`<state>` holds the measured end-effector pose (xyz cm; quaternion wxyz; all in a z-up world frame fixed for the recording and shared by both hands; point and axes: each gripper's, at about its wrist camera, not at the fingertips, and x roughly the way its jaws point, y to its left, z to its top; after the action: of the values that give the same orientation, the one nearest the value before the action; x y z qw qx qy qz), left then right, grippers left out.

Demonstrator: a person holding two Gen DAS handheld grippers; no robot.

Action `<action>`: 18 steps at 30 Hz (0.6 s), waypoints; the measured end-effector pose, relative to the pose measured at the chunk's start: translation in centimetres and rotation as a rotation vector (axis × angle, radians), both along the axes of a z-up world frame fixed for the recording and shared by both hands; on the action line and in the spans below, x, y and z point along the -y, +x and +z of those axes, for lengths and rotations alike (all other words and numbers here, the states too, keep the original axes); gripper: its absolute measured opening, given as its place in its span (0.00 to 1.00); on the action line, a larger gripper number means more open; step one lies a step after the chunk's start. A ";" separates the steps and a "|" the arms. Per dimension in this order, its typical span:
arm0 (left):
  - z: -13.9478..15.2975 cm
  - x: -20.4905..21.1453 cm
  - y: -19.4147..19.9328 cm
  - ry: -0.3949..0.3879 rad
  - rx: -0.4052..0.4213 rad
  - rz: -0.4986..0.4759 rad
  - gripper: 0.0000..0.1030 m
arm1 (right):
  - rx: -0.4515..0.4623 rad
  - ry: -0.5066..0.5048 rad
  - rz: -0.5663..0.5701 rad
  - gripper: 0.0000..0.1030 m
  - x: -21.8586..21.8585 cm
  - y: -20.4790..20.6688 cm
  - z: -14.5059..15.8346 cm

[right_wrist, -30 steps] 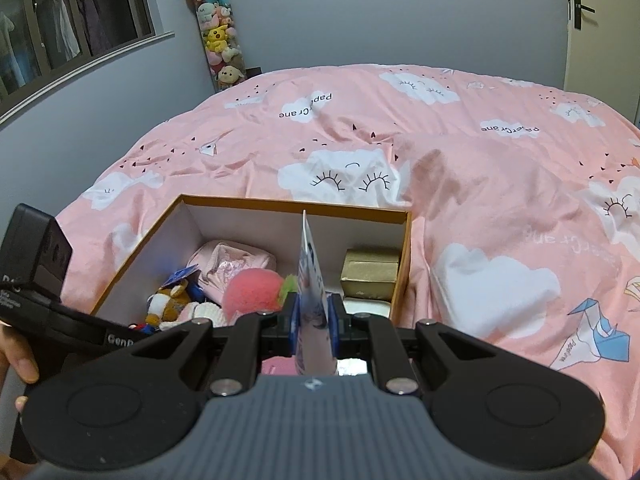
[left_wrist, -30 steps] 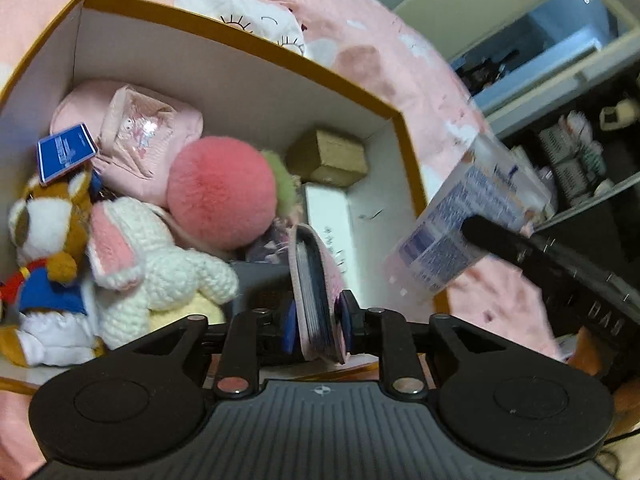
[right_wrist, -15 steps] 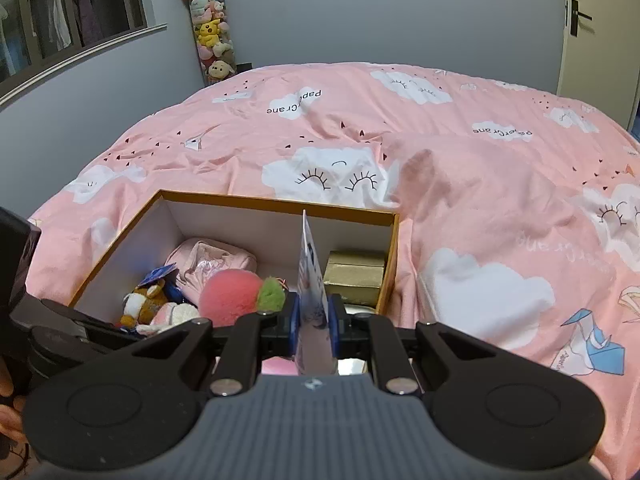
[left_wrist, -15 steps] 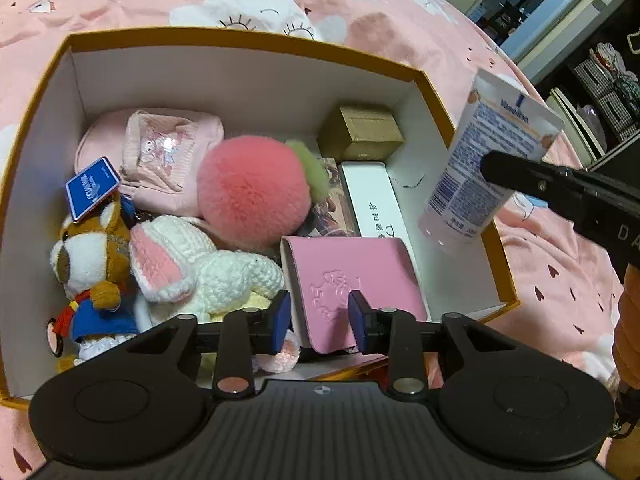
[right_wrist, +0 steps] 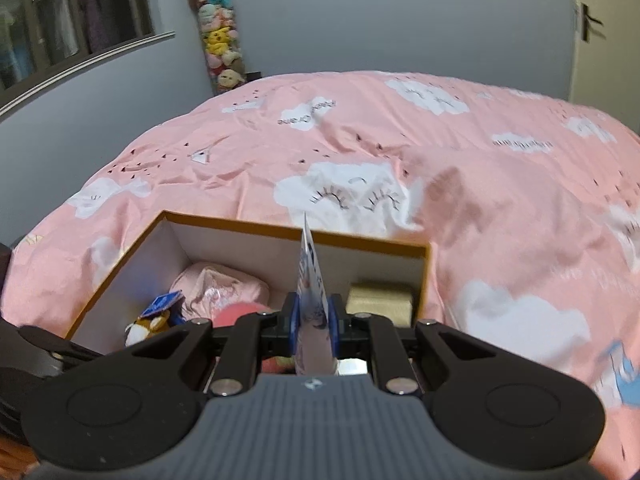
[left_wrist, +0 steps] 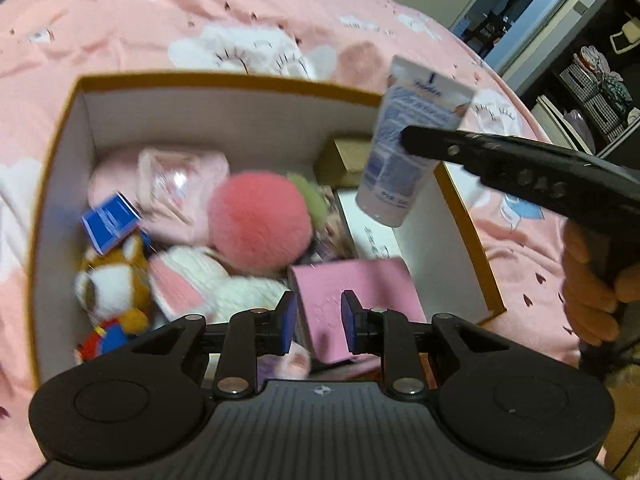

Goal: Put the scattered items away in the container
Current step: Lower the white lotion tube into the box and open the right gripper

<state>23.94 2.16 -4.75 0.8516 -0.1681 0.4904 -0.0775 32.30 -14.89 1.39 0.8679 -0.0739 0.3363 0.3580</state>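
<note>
Right tongs [right_wrist: 313,322] clamp the tube [left_wrist: 412,148] — it hangs over the box's [left_wrist: 60,184] right side. Left tongs [left_wrist: 318,320] gape, holding nothing, just above the pink wallet [left_wrist: 356,292] lying inside the box beside the pompom [left_wrist: 260,220] — on the bed [right_wrist: 480,200].

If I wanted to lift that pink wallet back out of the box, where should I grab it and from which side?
Grip the pink wallet by its near edge, coming from above at the box's near wall. It lies flat with the plush toys close on its left, so that edge, just beyond the open left hand-held gripper, looks easiest to reach.
</note>
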 end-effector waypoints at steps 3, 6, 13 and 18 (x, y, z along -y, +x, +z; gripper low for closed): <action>0.6 -0.9 0.1 0.014 0.013 0.015 0.26 | 0.041 -0.029 0.095 0.16 -1.5 0.8 -0.2; 0.8 -1.3 0.3 0.023 0.020 0.020 0.26 | 0.101 -0.079 0.184 0.16 -3.1 1.5 -0.5; 0.5 -2.3 0.2 0.013 0.013 0.026 0.26 | 0.193 -0.160 0.352 0.16 -6.0 3.4 -1.7; 0.1 -2.8 0.2 -0.005 0.011 0.022 0.26 | 0.255 -0.230 0.437 0.16 -7.5 3.3 -3.6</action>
<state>24.16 4.94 -4.68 0.8548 -0.1750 0.4835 -0.0702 35.61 -7.44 -2.17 0.7913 -0.2871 0.2391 0.4840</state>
